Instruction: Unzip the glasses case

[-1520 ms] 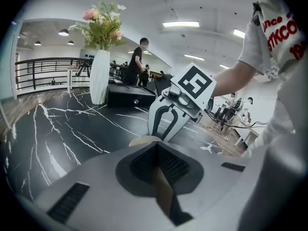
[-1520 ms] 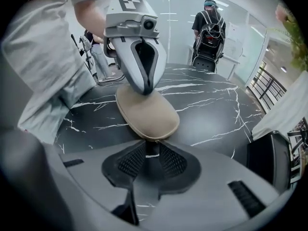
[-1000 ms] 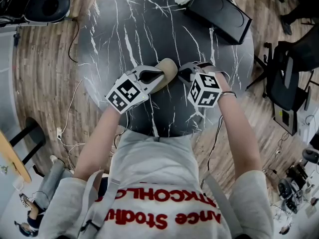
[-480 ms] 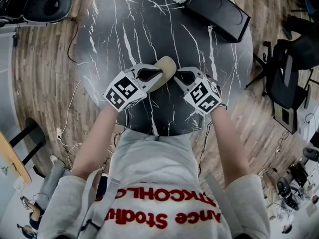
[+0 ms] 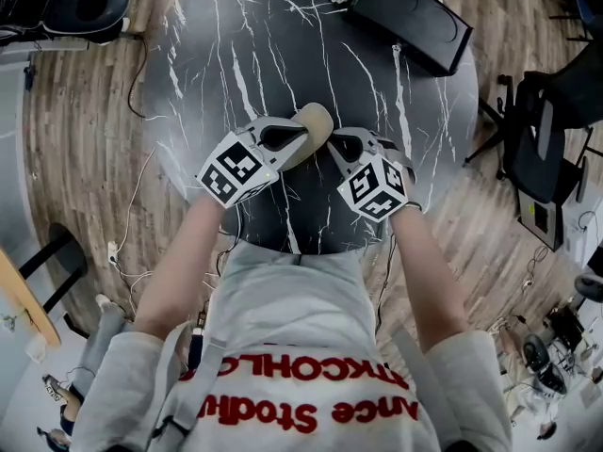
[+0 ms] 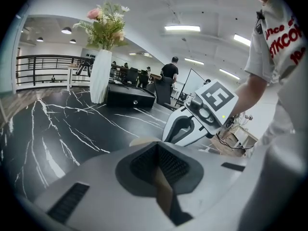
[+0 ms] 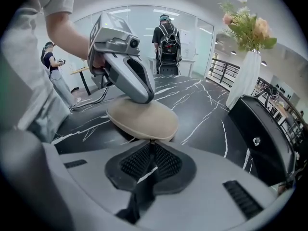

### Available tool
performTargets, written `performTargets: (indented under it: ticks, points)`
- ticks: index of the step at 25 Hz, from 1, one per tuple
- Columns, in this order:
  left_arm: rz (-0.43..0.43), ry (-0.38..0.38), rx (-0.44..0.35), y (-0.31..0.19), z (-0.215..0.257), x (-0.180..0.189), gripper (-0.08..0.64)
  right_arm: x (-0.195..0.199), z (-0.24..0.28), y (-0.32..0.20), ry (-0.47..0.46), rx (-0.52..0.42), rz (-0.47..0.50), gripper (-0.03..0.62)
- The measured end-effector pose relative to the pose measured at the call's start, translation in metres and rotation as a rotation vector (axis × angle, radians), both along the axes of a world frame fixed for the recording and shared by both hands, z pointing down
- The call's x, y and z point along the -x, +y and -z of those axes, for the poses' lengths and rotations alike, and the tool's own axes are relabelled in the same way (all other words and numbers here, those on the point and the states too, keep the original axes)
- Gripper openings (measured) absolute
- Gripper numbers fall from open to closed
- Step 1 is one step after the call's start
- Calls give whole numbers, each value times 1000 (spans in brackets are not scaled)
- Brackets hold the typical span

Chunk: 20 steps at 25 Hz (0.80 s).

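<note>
Gripping glasses case point(image 5: 318, 119) end, left gripper point(image 5: 303, 142); right gripper point(image 7: 151, 143) pinched on case seam (head view hides that contact).

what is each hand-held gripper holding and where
Left hand-held gripper clamps the glasses case by one end; right hand-held gripper pinches the case's rim, apparently on the zipper pull.
</note>
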<state>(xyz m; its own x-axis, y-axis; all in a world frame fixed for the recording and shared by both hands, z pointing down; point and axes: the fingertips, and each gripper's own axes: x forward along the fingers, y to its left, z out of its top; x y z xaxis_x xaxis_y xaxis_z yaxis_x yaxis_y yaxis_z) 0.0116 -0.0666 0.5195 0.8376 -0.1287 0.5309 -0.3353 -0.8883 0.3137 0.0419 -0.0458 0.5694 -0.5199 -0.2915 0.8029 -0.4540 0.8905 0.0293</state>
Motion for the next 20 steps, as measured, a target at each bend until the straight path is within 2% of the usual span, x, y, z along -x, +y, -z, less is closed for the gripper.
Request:
performTargets:
  ticks: [4, 13, 20]
  points:
    - [1, 3, 3, 0, 0, 0, 2, 12, 2, 15, -18, 9, 33, 32]
    - [8, -2, -14, -1, 1, 1, 2, 36, 5, 36, -70, 57, -40, 31]
    - [9, -4, -17, 1, 0, 0, 2, 51, 4, 51, -84, 92, -22, 31]
